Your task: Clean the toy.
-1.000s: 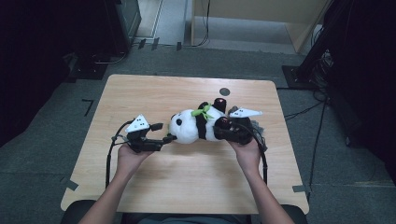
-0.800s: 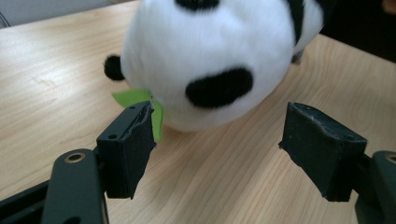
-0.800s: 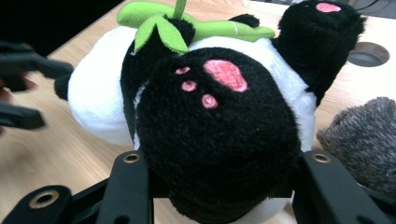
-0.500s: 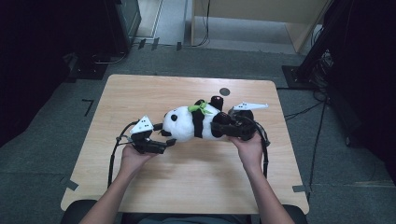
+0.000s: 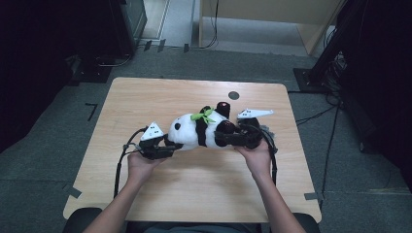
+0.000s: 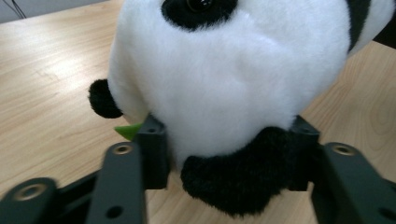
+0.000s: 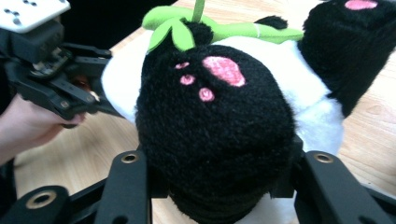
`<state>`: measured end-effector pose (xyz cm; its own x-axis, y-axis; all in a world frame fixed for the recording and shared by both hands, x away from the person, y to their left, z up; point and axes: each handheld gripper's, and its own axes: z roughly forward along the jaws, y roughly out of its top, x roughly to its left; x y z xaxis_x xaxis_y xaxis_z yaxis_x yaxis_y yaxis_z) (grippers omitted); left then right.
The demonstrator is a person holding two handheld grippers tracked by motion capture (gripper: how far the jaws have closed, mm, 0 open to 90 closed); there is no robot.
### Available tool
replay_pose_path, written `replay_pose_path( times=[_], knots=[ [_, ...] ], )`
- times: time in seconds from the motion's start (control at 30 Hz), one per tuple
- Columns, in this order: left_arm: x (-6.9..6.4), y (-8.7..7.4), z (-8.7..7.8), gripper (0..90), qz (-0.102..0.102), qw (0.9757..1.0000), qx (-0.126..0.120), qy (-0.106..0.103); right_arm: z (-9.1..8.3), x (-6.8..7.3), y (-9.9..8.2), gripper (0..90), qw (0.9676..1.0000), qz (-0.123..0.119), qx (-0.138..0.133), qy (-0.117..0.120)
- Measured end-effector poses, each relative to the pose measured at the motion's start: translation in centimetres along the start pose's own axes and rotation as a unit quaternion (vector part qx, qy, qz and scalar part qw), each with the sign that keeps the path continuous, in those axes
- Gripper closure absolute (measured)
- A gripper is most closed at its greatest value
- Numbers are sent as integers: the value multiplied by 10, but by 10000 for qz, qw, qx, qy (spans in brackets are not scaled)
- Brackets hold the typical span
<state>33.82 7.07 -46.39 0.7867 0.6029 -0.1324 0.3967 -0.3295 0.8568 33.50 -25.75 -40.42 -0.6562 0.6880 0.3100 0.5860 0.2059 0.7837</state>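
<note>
Over table (image 5: 145,102) middle, plush panda (image 5: 194,132) on its side. Left gripper (image 6: 224,154), jaws just closing, pinching head and ear; right gripper (image 7: 219,177) clamping black paw. Grasps done; lift or repositioning left.

The right gripper (image 7: 219,186) clamps its black jaws on the plush black-and-white panda's (image 7: 299,93) pink-padded black foot (image 7: 215,130) above the wooden table (image 7: 88,154).

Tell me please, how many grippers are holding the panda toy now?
2. The left gripper has just been closing and now presses on the head end of the panda toy, at an ear. The right gripper clamps a black foot at the other end.
</note>
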Motion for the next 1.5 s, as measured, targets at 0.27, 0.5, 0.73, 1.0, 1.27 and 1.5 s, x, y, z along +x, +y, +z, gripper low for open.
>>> replay_pose_path(
  times=[0.27,0.5,0.73,1.0,1.27,1.5],
  knots=[
    [12,6,-11,613,-433,9984,-21,-355,-2,-5,-4,285,9973,-640,-358,-25],
    [24,11,-32,610,-734,9965,-269,-289,-8,-19,-18,239,9947,-761,-656,205],
    [18,19,-34,599,-812,9958,-106,-416,6,-17,-30,212,9902,-1134,-766,277],
    [10,21,-26,592,-920,9946,125,-473,20,-8,-30,268,9911,-1276,-382,-2],
    [9,20,-24,384,-626,9976,25,-293,16,0,-24,548,9948,-964,-164,-294],
    [13,14,-23,247,-452,9987,-110,-212,2,-6,-13,586,9977,-536,-161,-383]
  ],
)
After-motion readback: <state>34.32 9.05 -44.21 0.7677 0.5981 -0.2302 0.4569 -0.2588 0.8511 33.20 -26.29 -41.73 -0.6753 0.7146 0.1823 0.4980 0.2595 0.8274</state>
